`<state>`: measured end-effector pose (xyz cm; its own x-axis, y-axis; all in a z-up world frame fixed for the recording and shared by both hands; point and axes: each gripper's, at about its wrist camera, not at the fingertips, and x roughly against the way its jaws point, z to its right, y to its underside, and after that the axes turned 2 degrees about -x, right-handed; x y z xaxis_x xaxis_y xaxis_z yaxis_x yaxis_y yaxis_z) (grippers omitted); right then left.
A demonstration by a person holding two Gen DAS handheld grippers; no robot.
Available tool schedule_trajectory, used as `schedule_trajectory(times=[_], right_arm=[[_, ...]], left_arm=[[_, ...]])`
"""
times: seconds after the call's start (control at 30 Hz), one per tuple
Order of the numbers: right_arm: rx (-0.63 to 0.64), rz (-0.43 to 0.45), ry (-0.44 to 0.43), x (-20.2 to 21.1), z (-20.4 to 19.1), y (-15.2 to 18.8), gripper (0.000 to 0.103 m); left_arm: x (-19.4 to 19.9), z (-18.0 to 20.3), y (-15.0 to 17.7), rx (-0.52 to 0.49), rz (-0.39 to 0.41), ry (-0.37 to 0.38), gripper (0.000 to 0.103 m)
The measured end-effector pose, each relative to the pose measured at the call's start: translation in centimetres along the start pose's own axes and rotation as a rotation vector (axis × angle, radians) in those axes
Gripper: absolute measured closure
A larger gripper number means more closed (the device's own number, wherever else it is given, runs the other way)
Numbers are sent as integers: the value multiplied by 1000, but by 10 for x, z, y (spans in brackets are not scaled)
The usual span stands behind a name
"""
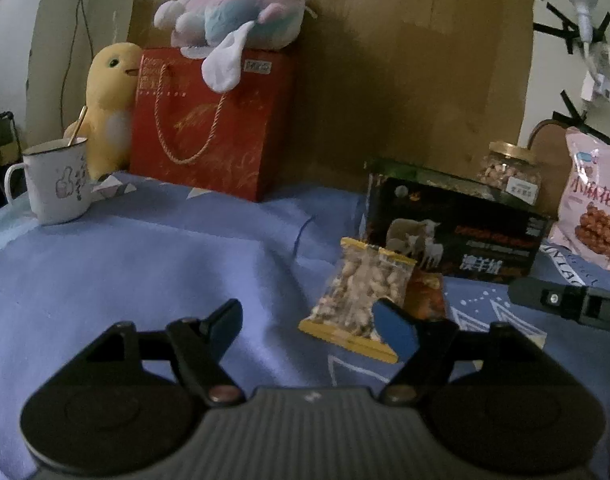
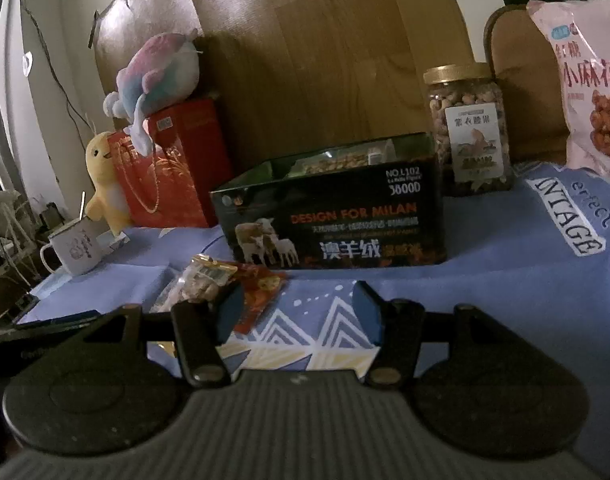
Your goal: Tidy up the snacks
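Observation:
A clear yellow-edged nut packet (image 1: 361,292) lies on the blue cloth in front of a black open box (image 1: 457,232), overlapping a red-orange packet (image 1: 425,292). My left gripper (image 1: 309,324) is open and empty, its right fingertip just over the nut packet's near corner. In the right wrist view both packets, the nut packet (image 2: 203,280) and the red-orange packet (image 2: 261,288), lie left of the box (image 2: 337,216), which holds some snack packs. My right gripper (image 2: 299,312) is open and empty over the cloth, short of the box. Its body shows at the left view's right edge (image 1: 569,300).
A nut jar (image 2: 467,128) and a pink snack bag (image 2: 585,92) stand at the back right. A red gift bag (image 1: 209,128) with a plush on top, a yellow plush (image 1: 109,104) and a white mug (image 1: 59,184) stand at the back left. A wooden board backs the table.

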<state>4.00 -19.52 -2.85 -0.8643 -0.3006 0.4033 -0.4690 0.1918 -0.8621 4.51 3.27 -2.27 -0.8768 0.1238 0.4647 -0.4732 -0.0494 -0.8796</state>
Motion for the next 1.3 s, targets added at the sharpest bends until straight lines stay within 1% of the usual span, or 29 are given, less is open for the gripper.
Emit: schedule_trajectory(times=[0.2, 0.43, 0.6, 0.87, 1.3], right_arm=[[-17, -8, -16, -2, 2, -1, 40], [-19, -4, -11, -2, 2, 0, 40], [-16, -1, -3, -1, 2, -1, 40], [-13, 1, 1, -2, 3, 0, 40], [-13, 4, 1, -1, 3, 0, 40]], left_arm=[[7, -8, 1, 46, 46, 4, 25], [10, -5, 1, 28, 60, 8, 24], [12, -7, 3, 36, 78, 19, 24], [14, -9, 3, 50, 91, 33, 21], [14, -9, 3, 52, 90, 35, 19]])
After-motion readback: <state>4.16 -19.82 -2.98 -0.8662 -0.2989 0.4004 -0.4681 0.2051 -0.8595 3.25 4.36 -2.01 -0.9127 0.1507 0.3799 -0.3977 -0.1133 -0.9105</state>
